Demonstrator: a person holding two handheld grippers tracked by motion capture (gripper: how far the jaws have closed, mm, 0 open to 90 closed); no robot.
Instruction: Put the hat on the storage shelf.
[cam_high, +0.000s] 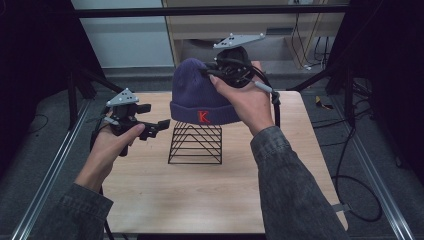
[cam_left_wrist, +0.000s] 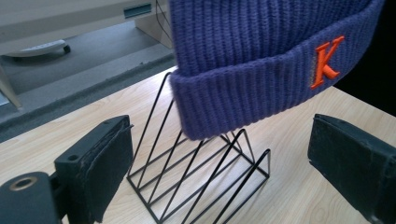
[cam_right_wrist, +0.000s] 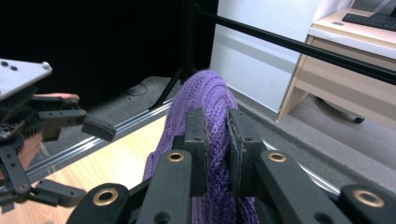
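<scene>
Purple ribbed knit beanie (cam_high: 199, 92), orange letter K (cam_high: 203, 117) on the folded cuff, hanging in the air above a black wire rack (cam_high: 195, 144). Clamped at the crown by the right gripper (cam_high: 216, 71); in the right gripper view, both black jaws pressed tight on a fold of the knit (cam_right_wrist: 217, 135), pads squeezing it from either side. Cuff hem just over the top of the rack in the high view; whether touching it, cannot tell. In the left gripper view, hem overlapping the rack's upper wires, cuff sagging down toward them.

Left gripper (cam_high: 156, 128) held low at the left, over the wooden table (cam_high: 150, 200), near the rack, pointing toward the beanie. Jaws wide apart, nothing between the pads; seen along them in the left gripper view, rack and beanie cuff framed in the gap, both farther off. Left hand (cam_high: 112, 145) wrapped round the gripper body, grey three-cornered plate (cam_high: 123, 97) on top.

Right hand (cam_high: 247, 102) raised, denim sleeve (cam_high: 290, 190) crossing the table's right side. Rack standing on the table's middle, sloped triangular wires. Pale cabinet (cam_high: 250, 35) beyond the far edge.
</scene>
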